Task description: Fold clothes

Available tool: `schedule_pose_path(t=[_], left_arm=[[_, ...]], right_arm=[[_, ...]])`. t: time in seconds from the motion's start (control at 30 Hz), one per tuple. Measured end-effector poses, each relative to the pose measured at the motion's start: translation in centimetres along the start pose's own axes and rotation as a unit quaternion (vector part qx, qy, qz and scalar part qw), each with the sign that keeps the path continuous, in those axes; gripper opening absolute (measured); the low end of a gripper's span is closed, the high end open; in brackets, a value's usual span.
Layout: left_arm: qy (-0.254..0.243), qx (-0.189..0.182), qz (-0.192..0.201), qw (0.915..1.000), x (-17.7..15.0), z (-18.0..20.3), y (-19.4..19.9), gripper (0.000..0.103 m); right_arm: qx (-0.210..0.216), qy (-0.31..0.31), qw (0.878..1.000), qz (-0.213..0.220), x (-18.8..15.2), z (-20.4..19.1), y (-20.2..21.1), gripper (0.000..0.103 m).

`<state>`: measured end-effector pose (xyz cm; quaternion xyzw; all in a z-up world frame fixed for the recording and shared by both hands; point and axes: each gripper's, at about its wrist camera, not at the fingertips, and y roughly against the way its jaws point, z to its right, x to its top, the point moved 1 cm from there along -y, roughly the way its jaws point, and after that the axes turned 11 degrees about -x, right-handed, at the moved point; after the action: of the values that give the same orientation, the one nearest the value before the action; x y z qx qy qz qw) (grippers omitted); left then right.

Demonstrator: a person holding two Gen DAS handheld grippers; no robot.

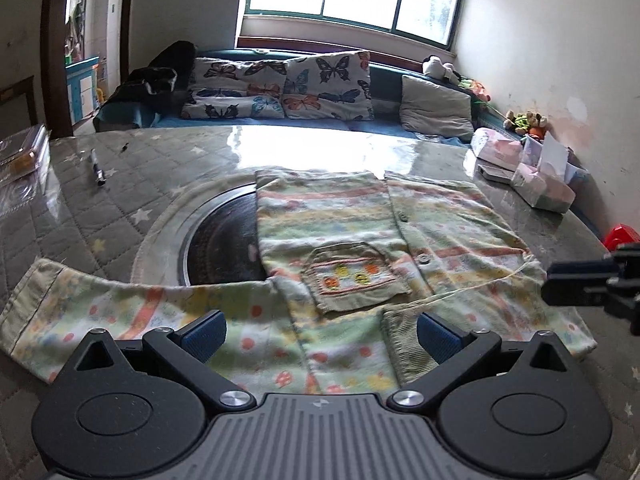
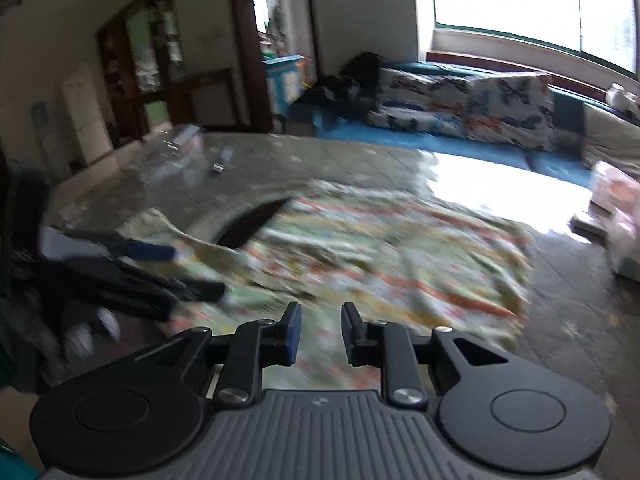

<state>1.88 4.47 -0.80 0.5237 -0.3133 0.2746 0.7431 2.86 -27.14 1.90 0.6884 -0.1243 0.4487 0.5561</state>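
While both grippers hang over the near edge of the shirt (image 1: 360, 248), neither holds anything; left gripper (image 1: 320, 336) has its blue pads (image 1: 204, 334) spread wide, cloth lying under the gap but not pinched; right gripper (image 2: 320, 336) shows a narrow gap between its fingers, nothing between them, only blurred print below.

Shirt lies flat and front-up on the table (image 1: 80, 184), button placket running away from the camera, chest pocket (image 1: 356, 280) facing up; one sleeve (image 1: 100, 312) stretches out to the left, unfolded; the right side appears to lie spread too, though the right-wrist view is too smeared to read its edge. Body partly covers a dark round inset (image 1: 224, 248) in the tabletop.

Judgement on progress: early stage; garment looks laid out and smoothed, no fold visible yet; sleeves, sides and the bottom-to-collar fold all seem left to do. Likely next: take hold at the sleeve or a side edge and bring it across the front.

Further out: pen (image 1: 98, 168) far left on the table, tissue packs (image 1: 540, 188) far right, well clear of the shirt; sofa with butterfly cushions (image 1: 280, 88) beyond, window behind.
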Motion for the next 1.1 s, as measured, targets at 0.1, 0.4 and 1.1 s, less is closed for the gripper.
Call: schedule_pose_path(t=[0.1, 0.4, 1.1], left_arm=[[-0.009, -0.005, -0.007, 0.9999, 0.2, 0.8, -0.9, 0.103], [-0.054, -0.004, -0.044, 0.9976, -0.2, 3.3, -4.3, 0.103], [-0.063, -0.076, -0.063, 0.9932, 0.3, 3.4, -6.2, 0.041]], right_arm=[[-0.029, -0.018, 0.999, -0.023, -1.6, 2.4, -0.4, 0.025], [-0.064, -0.064, 0.993, -0.071, -5.5, 7.2, -2.4, 0.027], [-0.057, -0.047, 0.996, -0.042, -2.4, 9.4, -4.8, 0.028]])
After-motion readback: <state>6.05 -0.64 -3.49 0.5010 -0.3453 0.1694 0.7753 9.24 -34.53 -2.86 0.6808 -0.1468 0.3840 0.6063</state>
